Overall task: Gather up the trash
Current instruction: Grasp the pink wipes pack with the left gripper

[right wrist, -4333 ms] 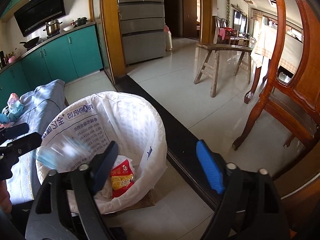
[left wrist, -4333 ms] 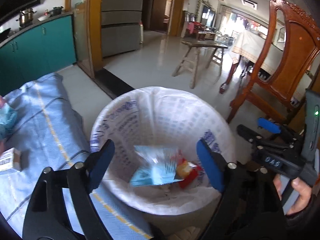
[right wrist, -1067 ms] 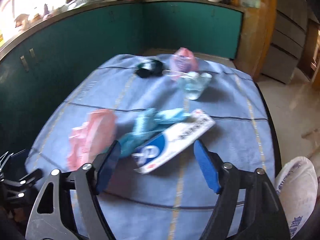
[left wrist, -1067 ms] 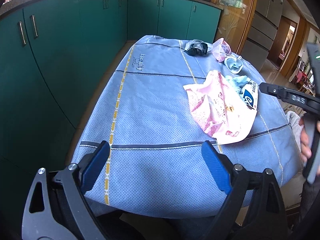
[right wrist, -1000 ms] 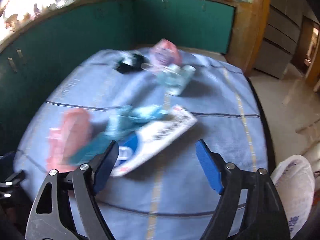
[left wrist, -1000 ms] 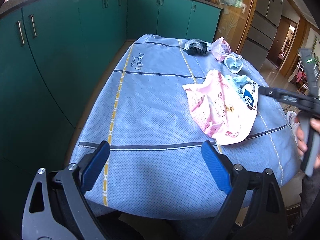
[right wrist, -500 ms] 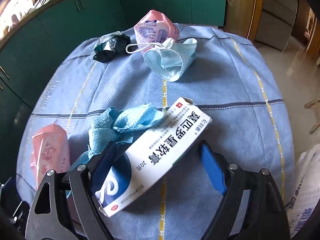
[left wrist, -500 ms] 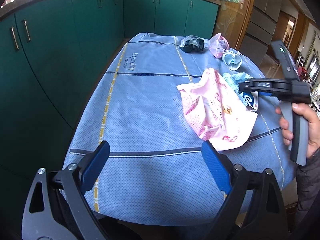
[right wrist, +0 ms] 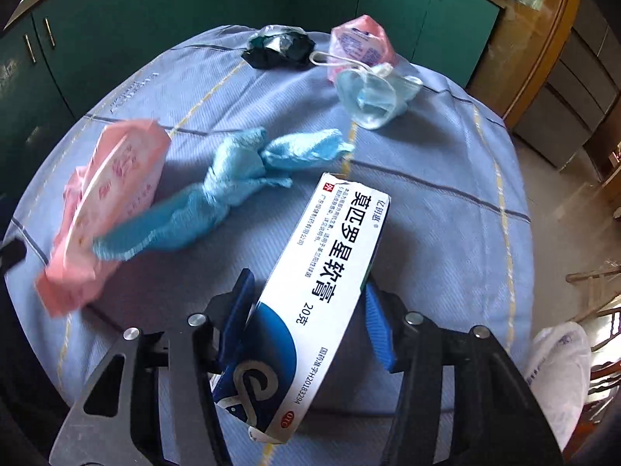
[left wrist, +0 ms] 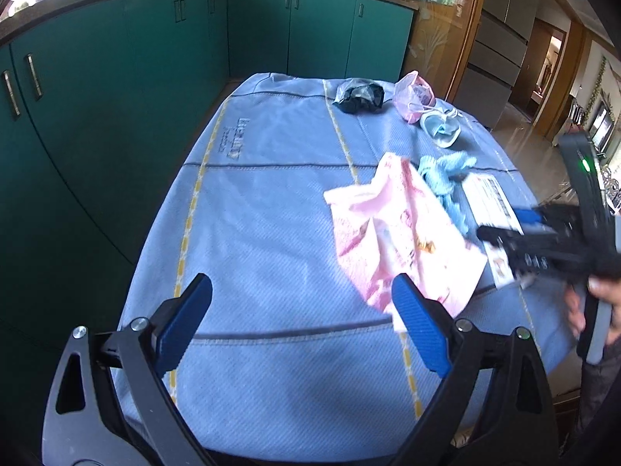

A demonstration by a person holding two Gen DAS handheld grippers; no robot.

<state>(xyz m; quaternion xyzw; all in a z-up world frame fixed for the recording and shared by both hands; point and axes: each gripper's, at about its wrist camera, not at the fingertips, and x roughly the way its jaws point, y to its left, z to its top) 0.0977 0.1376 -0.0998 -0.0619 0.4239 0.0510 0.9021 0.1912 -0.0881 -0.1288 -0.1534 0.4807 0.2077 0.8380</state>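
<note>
Closing around white-and-blue ointment box [right wrist: 318, 295], right gripper [right wrist: 308, 326], blue pads at both long sides; box on blue tablecloth [right wrist: 446, 147], printed "莫匹罗星软膏", "20克", "OTC". Spread wide and empty over cloth, left gripper [left wrist: 302, 330]. Near box: crumpled blue glove [right wrist: 217, 202], pink packet [right wrist: 112, 190], face mask [right wrist: 372, 97].

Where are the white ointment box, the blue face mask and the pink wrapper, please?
white ointment box [right wrist: 326, 272], right wrist view, printed top face.
blue face mask [right wrist: 372, 97], right wrist view, cupped middle.
pink wrapper [left wrist: 396, 233], left wrist view, crumpled centre.
</note>
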